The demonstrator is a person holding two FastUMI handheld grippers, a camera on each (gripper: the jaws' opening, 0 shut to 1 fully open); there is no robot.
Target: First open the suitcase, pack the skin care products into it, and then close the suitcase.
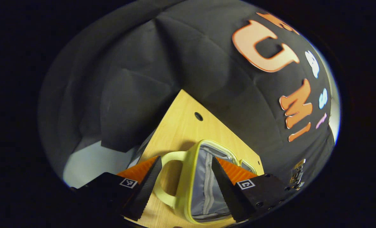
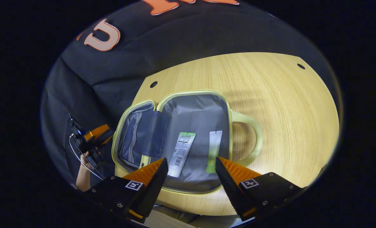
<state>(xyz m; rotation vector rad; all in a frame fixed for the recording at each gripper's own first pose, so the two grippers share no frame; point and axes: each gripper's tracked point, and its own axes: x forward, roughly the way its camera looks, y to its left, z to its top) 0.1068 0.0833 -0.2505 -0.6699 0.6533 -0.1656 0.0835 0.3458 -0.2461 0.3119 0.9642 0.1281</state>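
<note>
Right gripper (image 2: 191, 171): jaws apart, holding nothing, poised above the open suitcase (image 2: 192, 186). Left gripper (image 1: 184, 177): jaws apart, empty, over the suitcase handle (image 1: 169, 177). The suitcase lies flat on the desk (image 2: 286, 110), lid (image 2: 132, 136) folded out beside the main compartment. Two skin care tubes, a white tube (image 2: 181, 153) and a green tube (image 2: 214, 150), lie inside, apart. Judgement: the shell looks soft and light, likely to buckle; best taken at the lid's stiffer piped rim for closing.
</note>
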